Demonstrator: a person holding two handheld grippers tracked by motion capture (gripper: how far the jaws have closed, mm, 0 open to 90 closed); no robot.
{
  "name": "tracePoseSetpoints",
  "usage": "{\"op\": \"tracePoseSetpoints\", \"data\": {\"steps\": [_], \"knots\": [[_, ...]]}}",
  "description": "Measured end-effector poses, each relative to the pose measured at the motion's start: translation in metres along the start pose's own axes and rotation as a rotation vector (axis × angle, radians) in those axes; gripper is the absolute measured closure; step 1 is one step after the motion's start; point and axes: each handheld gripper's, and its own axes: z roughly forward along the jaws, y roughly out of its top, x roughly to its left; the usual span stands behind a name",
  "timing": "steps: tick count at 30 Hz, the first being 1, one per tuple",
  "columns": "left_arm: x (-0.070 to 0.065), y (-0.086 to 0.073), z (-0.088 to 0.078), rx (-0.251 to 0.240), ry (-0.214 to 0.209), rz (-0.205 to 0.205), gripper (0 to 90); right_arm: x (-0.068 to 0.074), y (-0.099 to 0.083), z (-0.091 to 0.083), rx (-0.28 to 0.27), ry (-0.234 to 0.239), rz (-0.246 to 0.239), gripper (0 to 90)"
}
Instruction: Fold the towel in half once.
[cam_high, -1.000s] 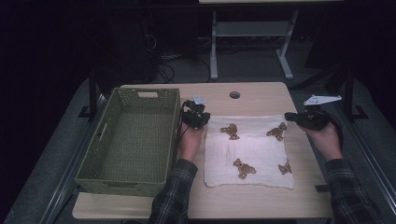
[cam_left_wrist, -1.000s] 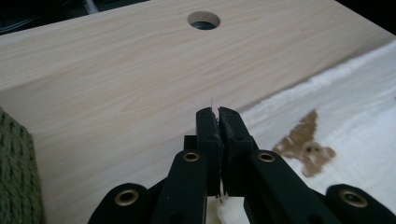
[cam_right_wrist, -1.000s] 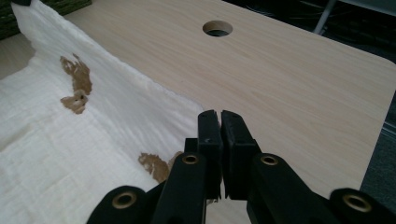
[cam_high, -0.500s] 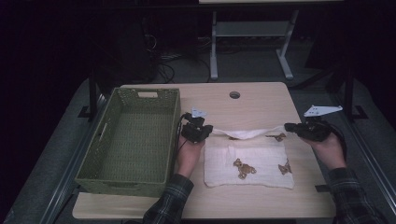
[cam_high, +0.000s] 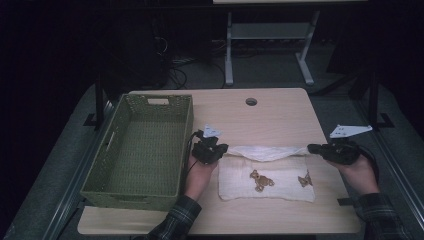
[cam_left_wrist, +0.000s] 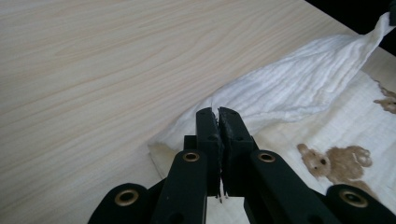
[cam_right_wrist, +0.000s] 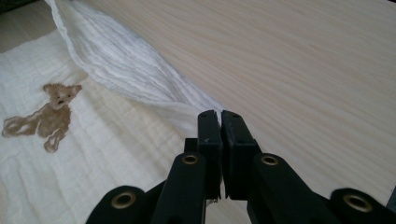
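Both grippers are coming nearer the bottom of the high view than a second ago, dragging the cloth's far edge over its near part, so the cloth is now showing as a shorter band with only two bears where four were showing.

The surface is taking up the middle of the high view, its pale wood running from the centre to the lower edge. The basket, a green woven tray, is sitting empty at the left of the frame, its long axis running from the bottom toward the top. The cloth is lying right of centre in the lower half, its long axis running left to right across the frame, well clear of the basket. Its far edge is hanging lifted in a sagging fold between the two grippers, while the near part is lying flat, the printed bears facing up.

The left gripper is sitting just right of the basket's near corner, its jaws clenched on the cloth's left corner; in the left gripper view the fold is running off to the upper right. The right gripper is sitting at the right of the frame, jaws likewise pinching the cloth's other corner.
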Motion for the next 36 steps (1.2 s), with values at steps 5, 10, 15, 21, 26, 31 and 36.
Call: {"op": "tracePoseSetpoints", "data": {"steps": [5,10,15,21,26,31,36], "knots": [[-0.007,-0.005,-0.004,0.007,-0.015,0.033,87.2,0.005,-0.006,-0.004,0.010,0.011,0.003,86.5],[-0.016,-0.011,-0.011,0.010,-0.012,0.051,87.2,0.009,-0.015,-0.008,0.012,0.024,0.018,86.5],[-0.028,-0.015,-0.021,0.016,0.007,0.081,87.0,0.013,-0.022,-0.015,0.010,0.041,0.024,86.5],[-0.037,-0.028,-0.031,0.020,0.012,0.075,87.1,0.021,-0.032,-0.024,0.010,0.059,0.020,86.5],[-0.044,-0.037,-0.035,0.034,0.029,0.100,87.1,0.030,-0.041,-0.031,0.014,0.068,0.013,86.5],[-0.052,-0.043,-0.036,0.039,0.040,0.109,87.0,0.041,-0.049,-0.034,0.023,0.090,0.005,86.5],[-0.058,-0.052,-0.035,0.066,0.060,0.140,87.0,0.050,-0.057,-0.035,0.031,0.114,-0.006,86.4]]}}
